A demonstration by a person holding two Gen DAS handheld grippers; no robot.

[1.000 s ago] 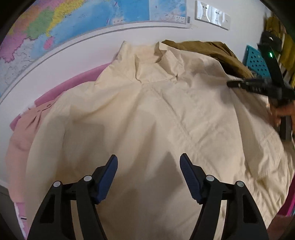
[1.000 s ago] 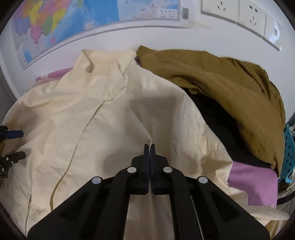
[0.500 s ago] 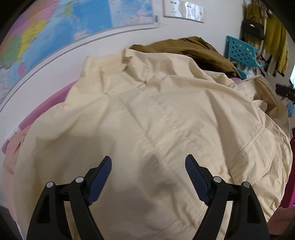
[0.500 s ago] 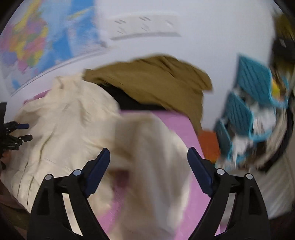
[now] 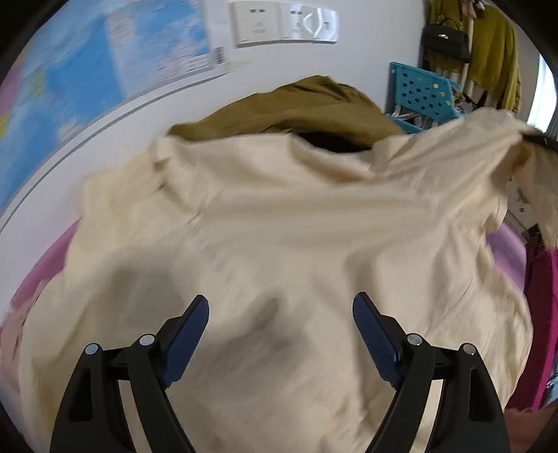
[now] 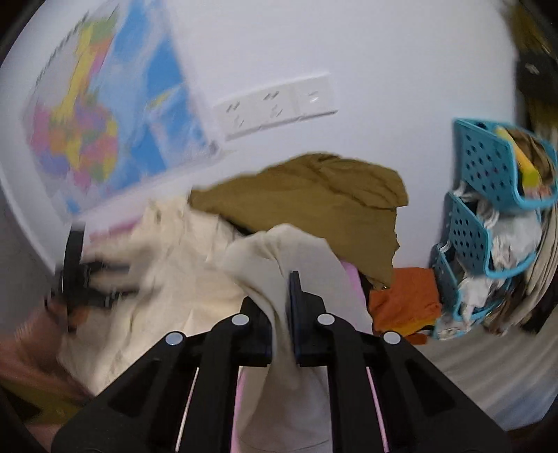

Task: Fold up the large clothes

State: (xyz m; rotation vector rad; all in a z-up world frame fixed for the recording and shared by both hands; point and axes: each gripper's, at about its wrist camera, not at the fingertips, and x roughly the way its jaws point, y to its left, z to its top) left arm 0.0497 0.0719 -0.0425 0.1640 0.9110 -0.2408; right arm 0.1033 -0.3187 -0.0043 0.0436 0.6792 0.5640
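A large cream shirt (image 5: 279, 244) lies spread over a pink surface. My left gripper (image 5: 280, 313) is open and hovers just above the shirt's lower middle. My right gripper (image 6: 282, 278) is shut on a fold of the cream shirt (image 6: 279, 251) and holds it lifted off the pile. In the left wrist view that lifted edge (image 5: 488, 139) rises at the upper right. The left gripper shows blurred at the left of the right wrist view (image 6: 80, 278).
An olive-brown garment (image 6: 314, 195) lies heaped behind the shirt against the white wall. An orange cloth (image 6: 404, 299) and a teal perforated rack (image 6: 488, 216) stuffed with items stand at the right. A map (image 5: 87, 97) and wall sockets (image 5: 282, 24) hang on the wall.
My right gripper opened, moved right, then shut on the shirt's right side and lifted it. My left gripper stayed open and slid lower over the shirt.
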